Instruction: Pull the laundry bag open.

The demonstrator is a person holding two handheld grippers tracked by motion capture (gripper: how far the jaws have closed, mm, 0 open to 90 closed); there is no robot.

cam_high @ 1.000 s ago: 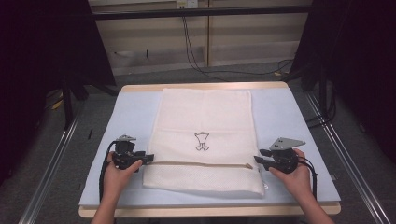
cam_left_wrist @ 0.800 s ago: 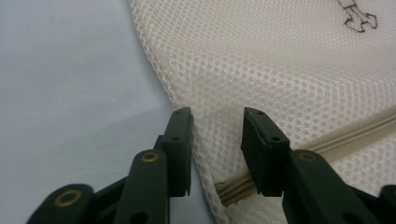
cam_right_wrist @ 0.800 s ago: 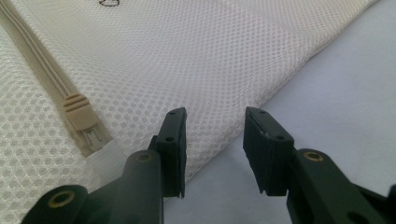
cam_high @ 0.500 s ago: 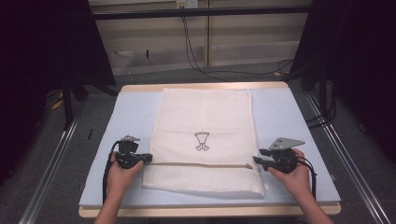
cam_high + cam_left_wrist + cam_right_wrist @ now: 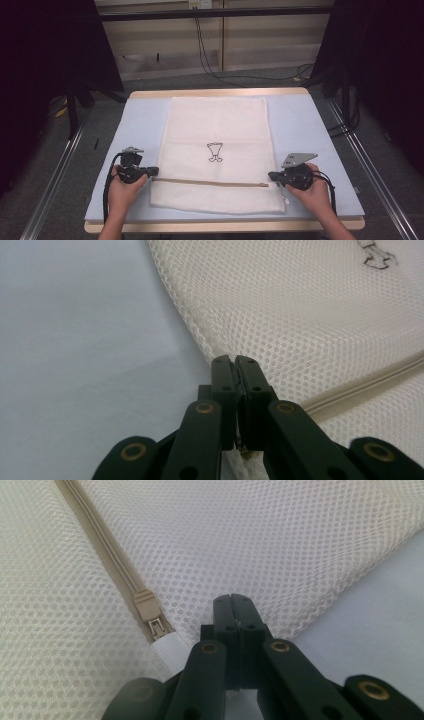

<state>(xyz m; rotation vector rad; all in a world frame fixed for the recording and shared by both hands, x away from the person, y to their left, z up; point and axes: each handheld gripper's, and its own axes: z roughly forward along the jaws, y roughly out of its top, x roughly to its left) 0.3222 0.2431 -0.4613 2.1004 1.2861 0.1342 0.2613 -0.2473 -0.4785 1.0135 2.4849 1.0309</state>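
The left gripper [image 5: 152,171] is sitting at the left edge of the mesh bag [image 5: 218,130], the right gripper [image 5: 272,175] at its right edge. Outward of each, bare blue mat [image 5: 142,117] is lying open to the table's sides. Between them the flat bag is covering the middle, low enough to pass over, with its zip [image 5: 147,611] lying just beside the right gripper's tips. Ahead, mat and bag are running unobstructed to the far edge.
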